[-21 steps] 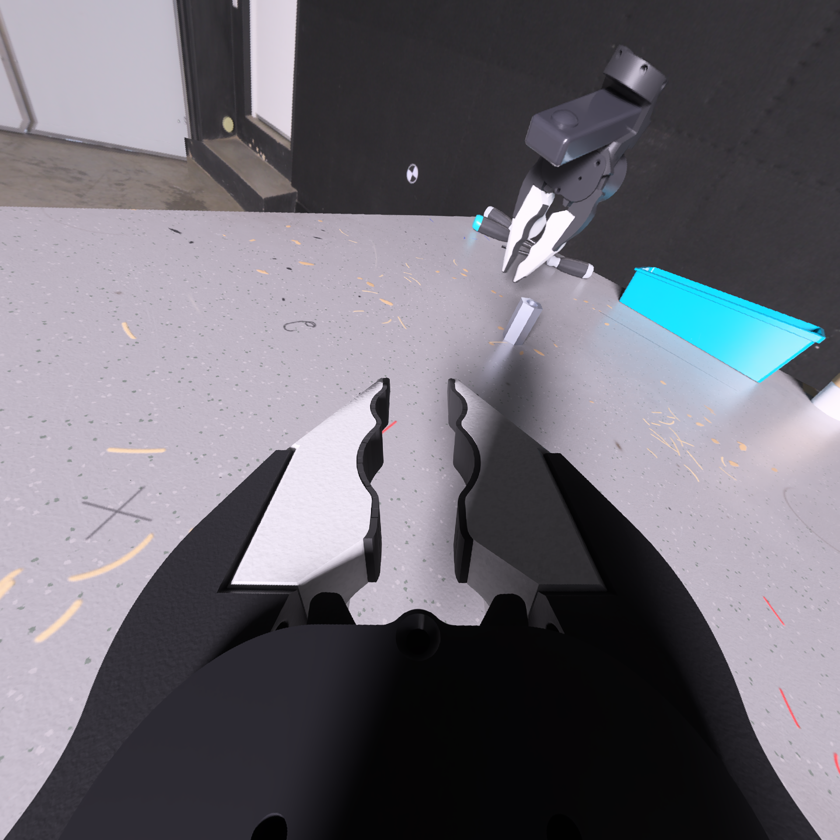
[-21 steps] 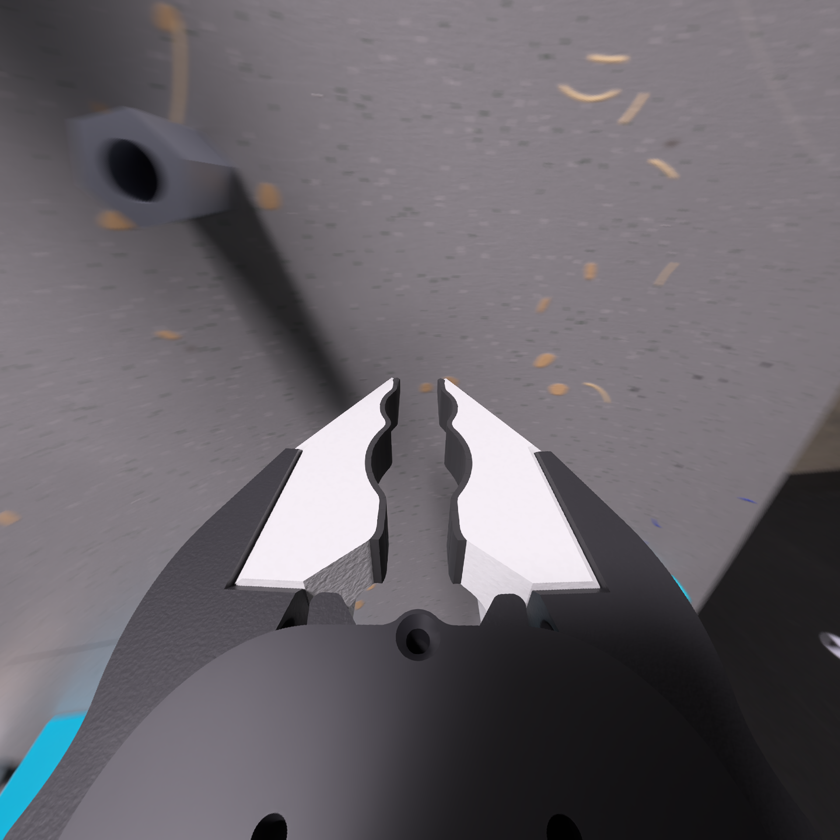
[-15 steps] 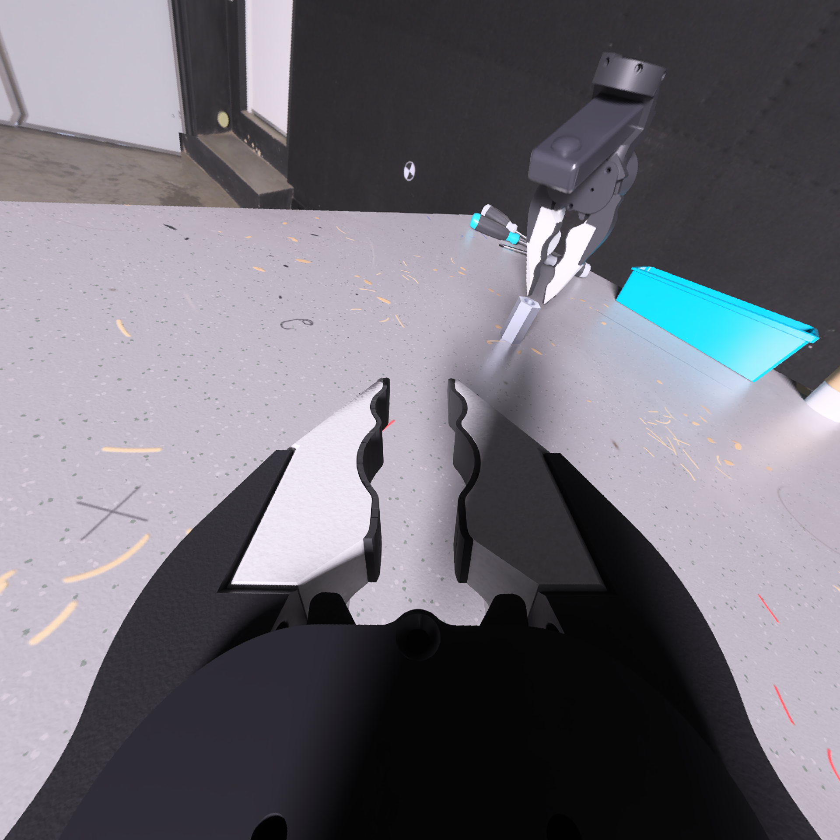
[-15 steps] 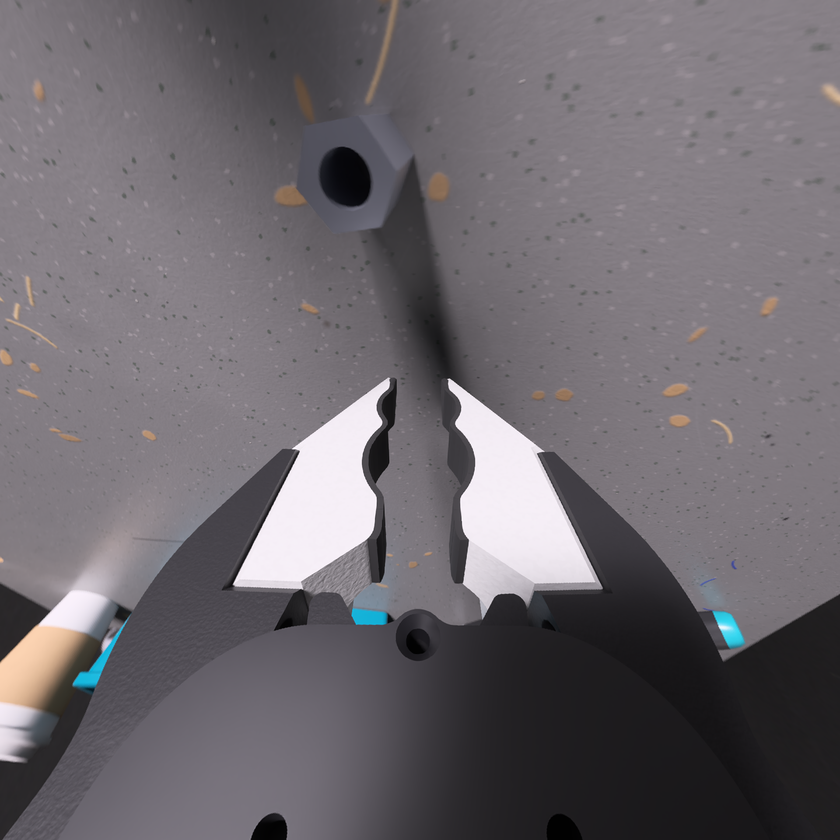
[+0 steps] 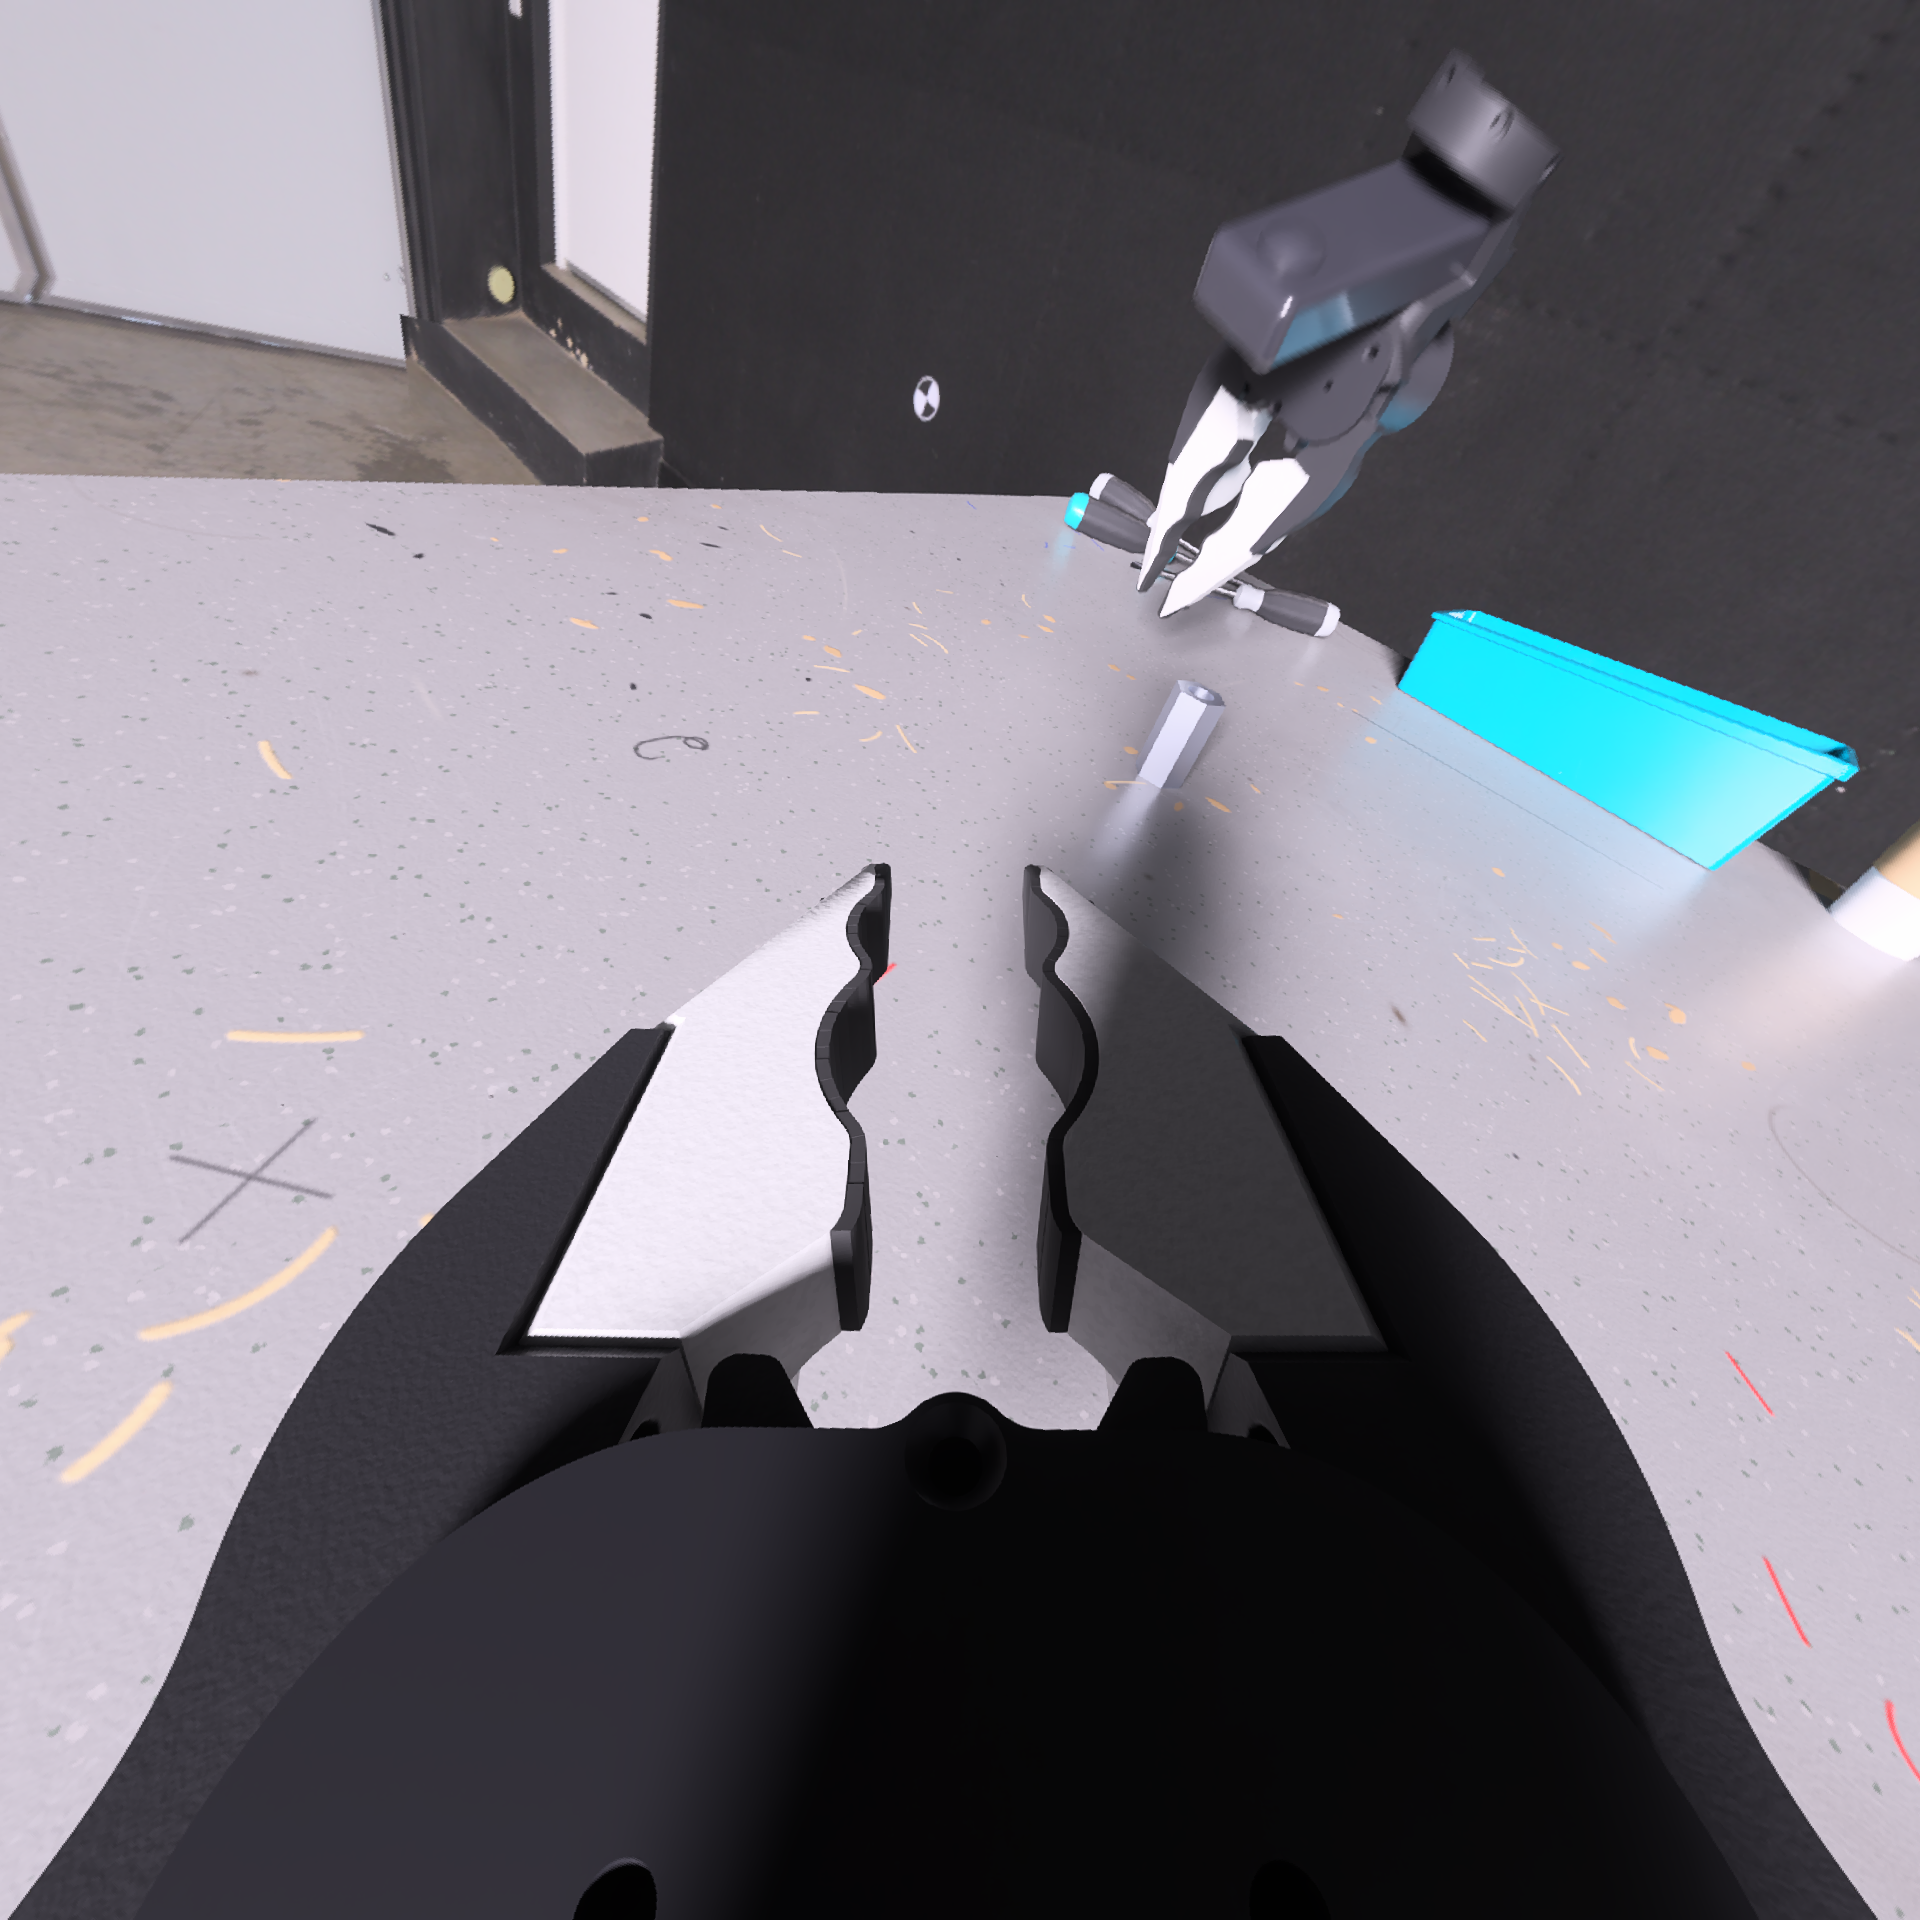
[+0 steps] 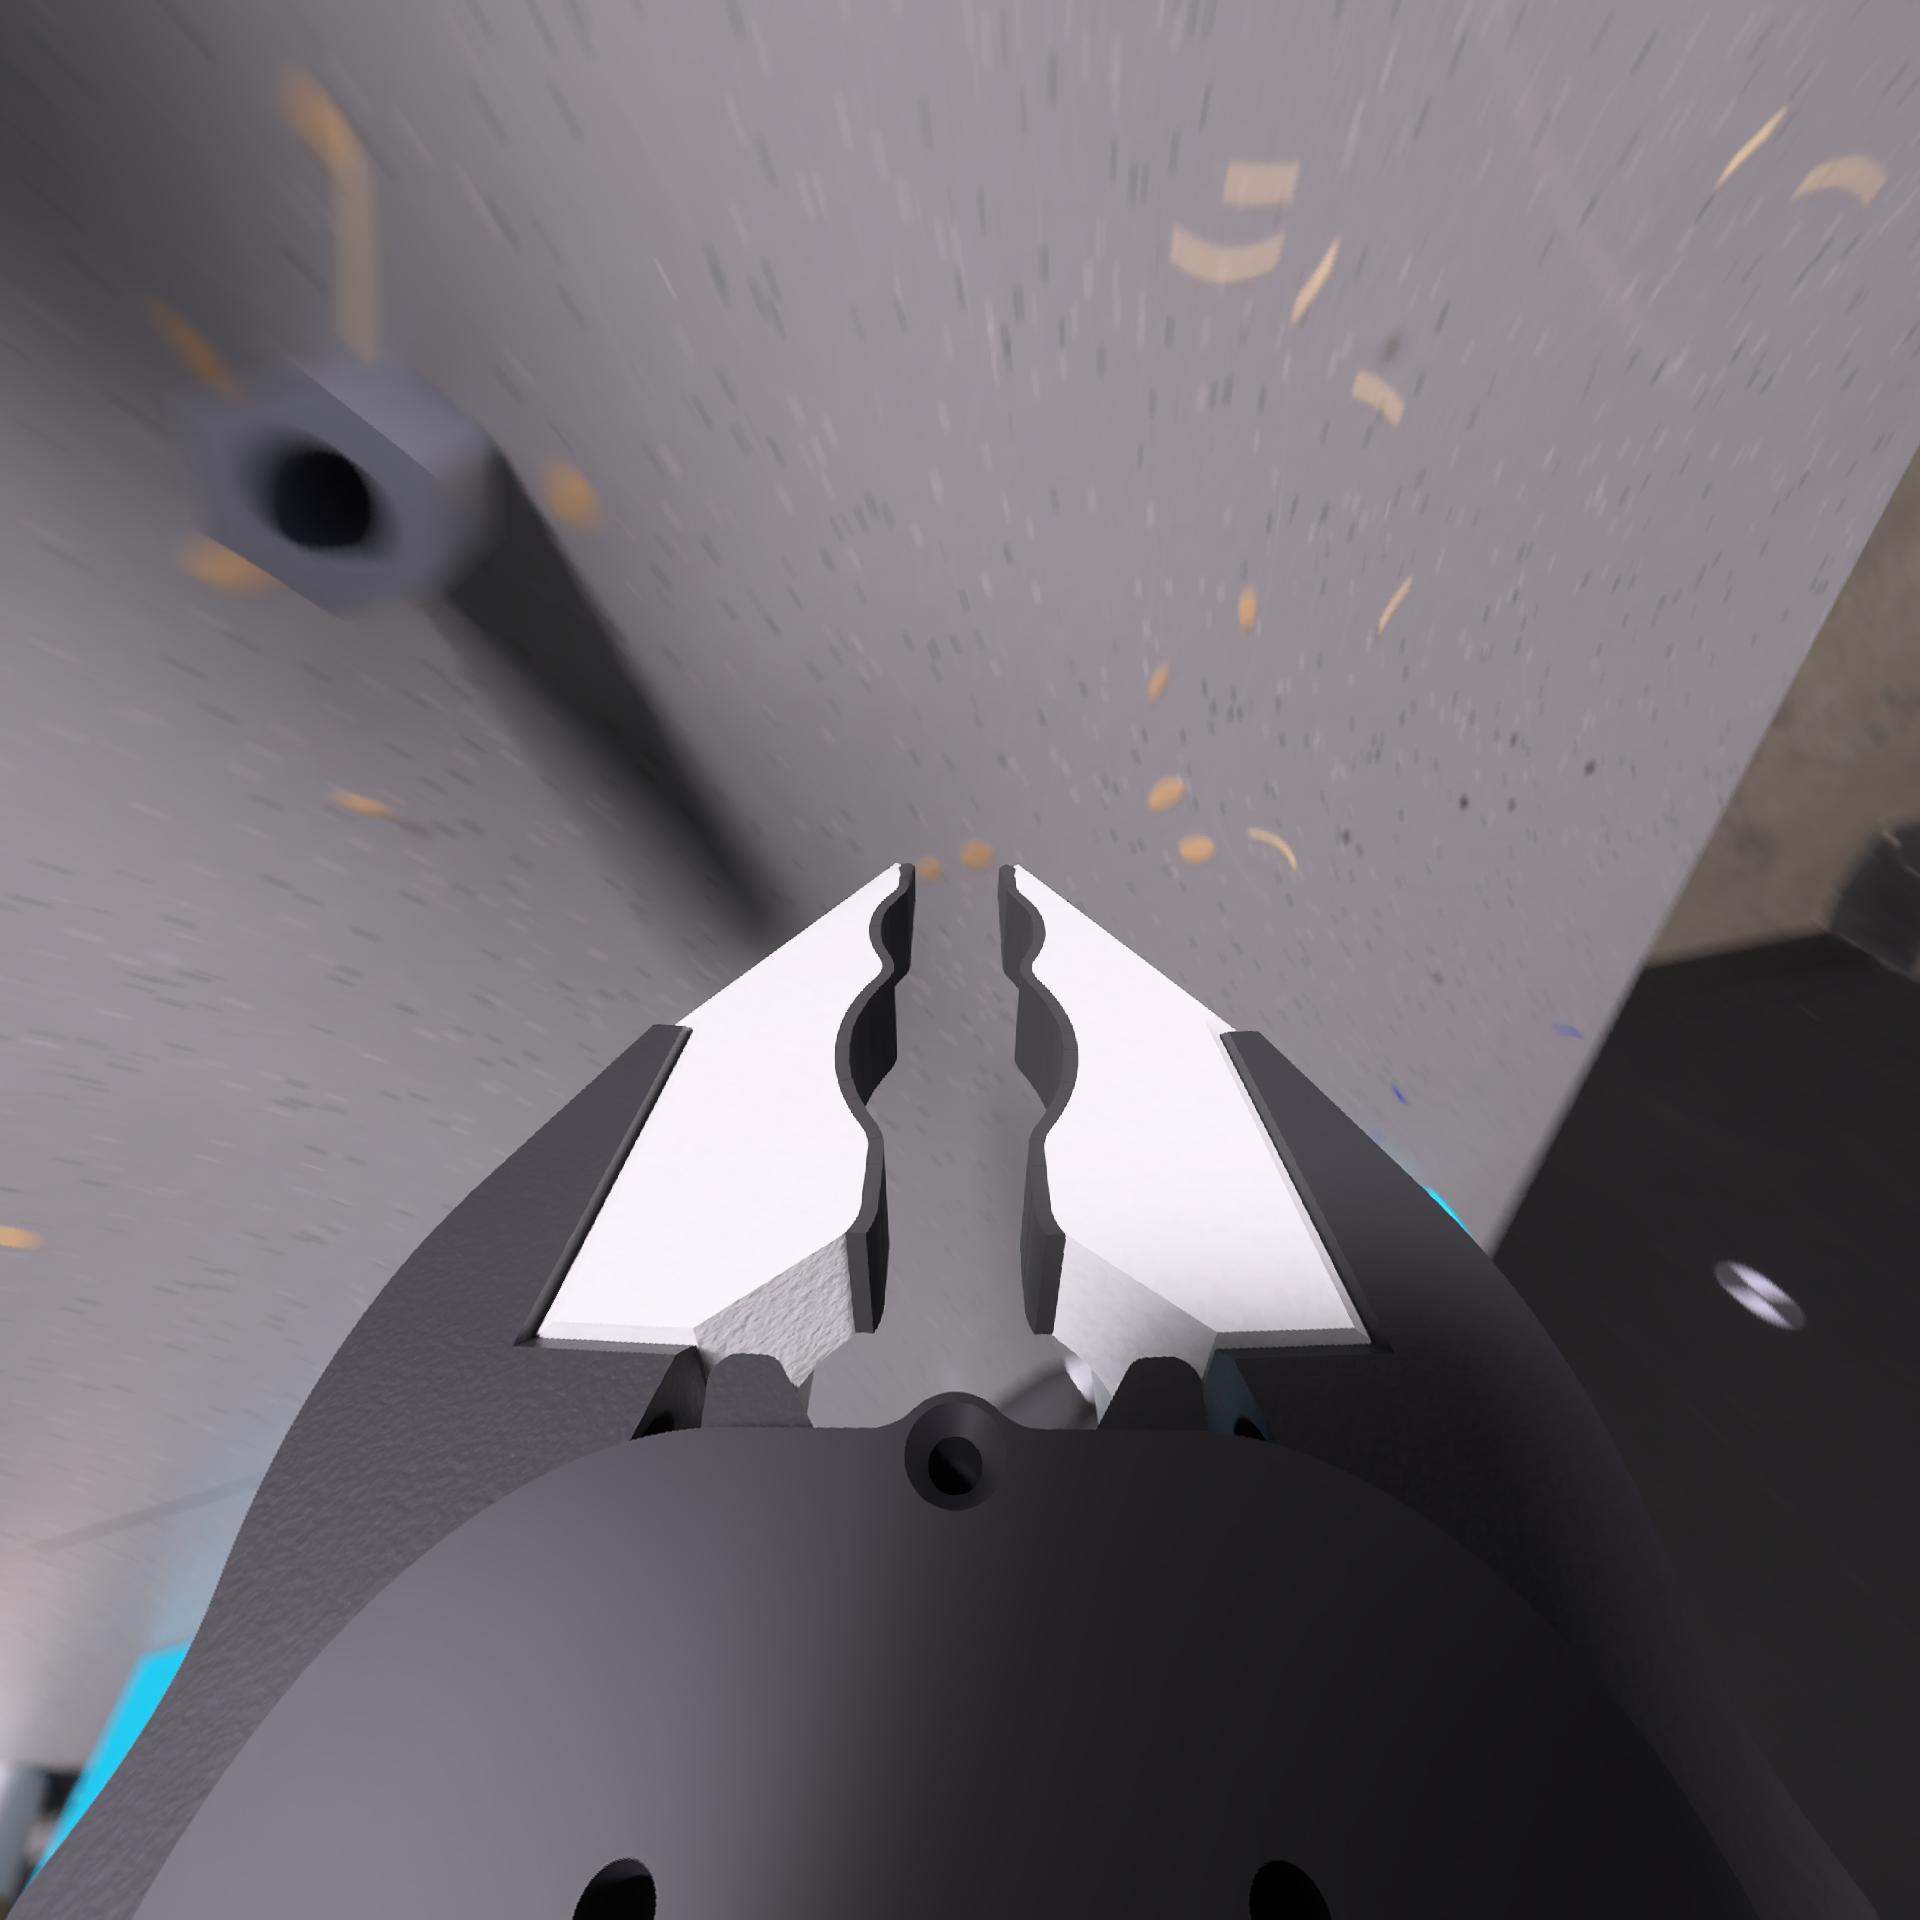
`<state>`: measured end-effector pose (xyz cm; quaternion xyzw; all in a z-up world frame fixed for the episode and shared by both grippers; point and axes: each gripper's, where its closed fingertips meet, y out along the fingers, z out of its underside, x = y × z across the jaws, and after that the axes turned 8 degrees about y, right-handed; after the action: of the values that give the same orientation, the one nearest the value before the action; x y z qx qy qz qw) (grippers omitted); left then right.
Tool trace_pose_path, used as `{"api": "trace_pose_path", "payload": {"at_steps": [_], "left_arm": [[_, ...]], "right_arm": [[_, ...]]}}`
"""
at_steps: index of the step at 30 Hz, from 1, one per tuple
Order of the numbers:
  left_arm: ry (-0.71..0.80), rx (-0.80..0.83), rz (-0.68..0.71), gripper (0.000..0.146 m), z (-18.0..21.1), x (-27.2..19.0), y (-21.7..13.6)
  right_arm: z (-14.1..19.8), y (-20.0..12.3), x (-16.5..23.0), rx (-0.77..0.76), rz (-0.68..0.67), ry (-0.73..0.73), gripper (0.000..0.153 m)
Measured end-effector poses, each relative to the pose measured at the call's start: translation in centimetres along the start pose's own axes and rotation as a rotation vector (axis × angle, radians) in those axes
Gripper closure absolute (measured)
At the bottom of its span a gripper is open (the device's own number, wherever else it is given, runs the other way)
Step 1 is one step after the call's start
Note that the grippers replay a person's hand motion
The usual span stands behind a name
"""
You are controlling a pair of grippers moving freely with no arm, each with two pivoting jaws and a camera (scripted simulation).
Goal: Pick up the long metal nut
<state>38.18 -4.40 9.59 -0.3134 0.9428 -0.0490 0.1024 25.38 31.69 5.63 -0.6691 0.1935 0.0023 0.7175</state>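
The long metal hex nut [image 5: 1179, 732] stands upright, slightly tilted, on the grey speckled table [image 5: 468, 831], right of centre and far from me. In the right wrist view the nut [image 6: 322, 499] shows end-on at the upper left, blurred, with its bore facing the camera. My right gripper [image 6: 956, 871] is empty, with its jaws a narrow gap apart. In the left wrist view the right gripper [image 5: 1179, 592] hovers above and behind the nut, apart from it. My left gripper [image 5: 956, 873] is open and empty, low over the table, short of the nut.
A cyan bin [image 5: 1621, 748] lies at the table's right far edge. Two screwdrivers [image 5: 1283, 611] lie behind the right gripper near the far edge. A white and tan object [image 5: 1886, 904] pokes in at the right. A black wall stands behind the table.
The right gripper has lifted off and moved back from just above the nut, and its jaws are a little narrower. The nut has shifted to the upper left of its view. The left gripper has not moved.
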Motion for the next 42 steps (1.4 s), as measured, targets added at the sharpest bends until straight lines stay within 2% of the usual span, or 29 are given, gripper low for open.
{"api": "trace_pose_path", "payload": {"at_steps": [4,6,9,11,13,14,17,21,24,27,32,39,42], "left_arm": [[0.016,0.005,0.03,0.121,0.1,-0.7,0.0],[0.028,0.003,0.056,0.121,0.1,-1.3,0.0],[0.04,-0.01,0.078,0.121,-0.1,-1.7,-0.2],[0.047,-0.016,0.081,0.121,-0.1,-1.8,-0.4],[0.067,-0.01,0.079,0.121,-0.1,-2.0,-0.6],[0.083,-0.01,0.074,0.121,-0.2,-2.2,-0.9],[0.142,-0.025,0.057,0.121,-0.8,-2.6,-1.6],[0.189,-0.038,0.044,0.121,-1.5,-2.9,-2.2],[0.197,-0.04,0.045,0.121,-1.6,-3.0,-2.2],[0.199,-0.036,0.053,0.121,-1.6,-3.3,-2.2],[0.237,-0.021,0.033,0.121,-1.3,-3.3,-2.1],[0.227,0.001,0.045,0.121,-0.7,-3.3,-1.7],[0.218,0.008,0.043,0.121,-0.4,-3.1,-1.6]], "right_arm": [[-3.9,-3.9,4.0,-0.239,-0.189,0.118,0.13],[-4.9,-4.3,6.4,-0.235,-0.221,0.178,0.118],[-5.0,-2.6,8.6,-0.145,-0.149,0.242,0.108],[-4.5,-1.0,8.5,-0.078,-0.032,0.27,0.11],[-4.4,-0.2,8.5,-0.06,0.033,0.285,0.12],[-4.5,-0.2,8.6,-0.058,0.058,0.279,0.121],[-5.0,-1.2,10.8,-0.066,0.018,0.254,0.125],[-6.5,-6.0,14.6,-0.125,-0.088,0.248,0.125],[-6.5,-7.6,13.7,-0.163,-0.107,0.308,0.125],[-4.2,-5.5,10.1,-0.105,-0.054,0.412,0.125],[-5.1,-5.6,12.2,-0.146,-0.126,0.392,0.125],[-4.1,-3.5,12.4,-0.163,-0.084,0.405,0.125],[-4.2,-2.0,12.9,-0.145,-0.019,0.373,0.125]]}}
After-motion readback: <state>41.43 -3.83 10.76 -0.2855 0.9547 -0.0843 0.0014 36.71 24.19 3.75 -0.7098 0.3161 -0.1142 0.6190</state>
